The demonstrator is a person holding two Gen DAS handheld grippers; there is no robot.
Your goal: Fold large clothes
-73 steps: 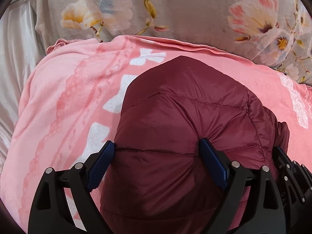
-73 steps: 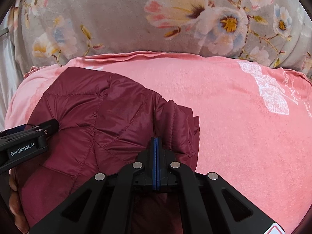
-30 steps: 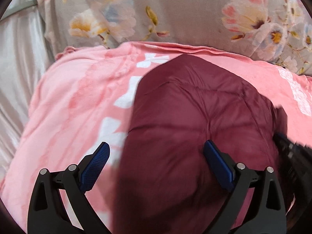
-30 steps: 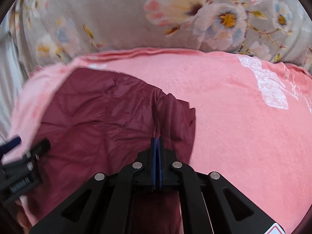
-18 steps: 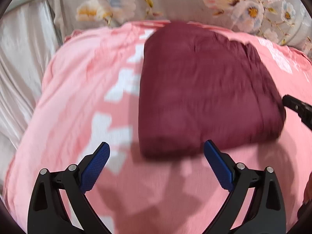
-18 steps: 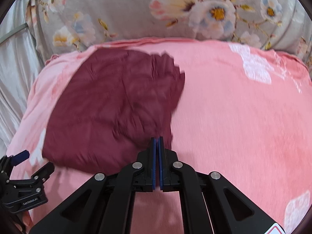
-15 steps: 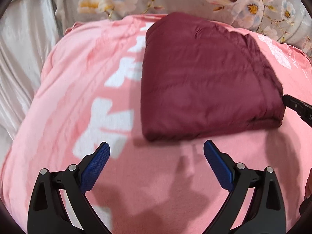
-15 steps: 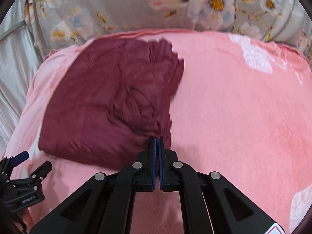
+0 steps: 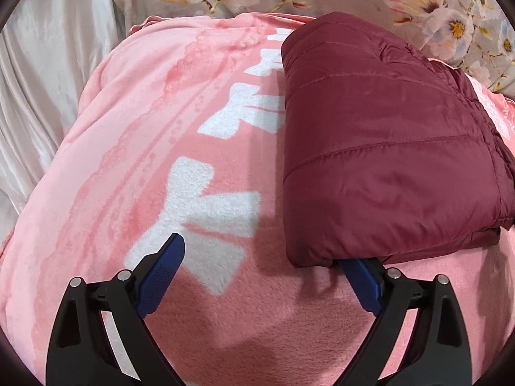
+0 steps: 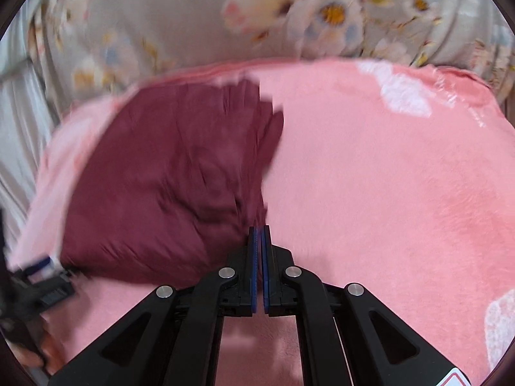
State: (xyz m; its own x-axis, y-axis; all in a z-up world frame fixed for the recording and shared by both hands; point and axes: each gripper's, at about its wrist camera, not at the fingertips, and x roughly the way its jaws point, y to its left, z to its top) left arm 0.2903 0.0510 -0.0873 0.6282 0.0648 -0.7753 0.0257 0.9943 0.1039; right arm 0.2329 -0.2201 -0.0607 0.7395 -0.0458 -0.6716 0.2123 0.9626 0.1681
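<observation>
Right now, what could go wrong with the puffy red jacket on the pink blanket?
The puffy jacket could spring back open, since nothing grips it: the left gripper is open and the right gripper is shut at its edge, holding nothing that I can see. One left finger sits tucked at the jacket's near edge, so pulling away carelessly might drag the fold crooked. The soft pink blanket could let it slump.

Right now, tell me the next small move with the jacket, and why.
Probably slide the open left gripper right and nudge the jacket square. It lies folded on the blanket, nothing holds it, and its right edge shows loose layers. The right gripper looks shut and empty.
</observation>
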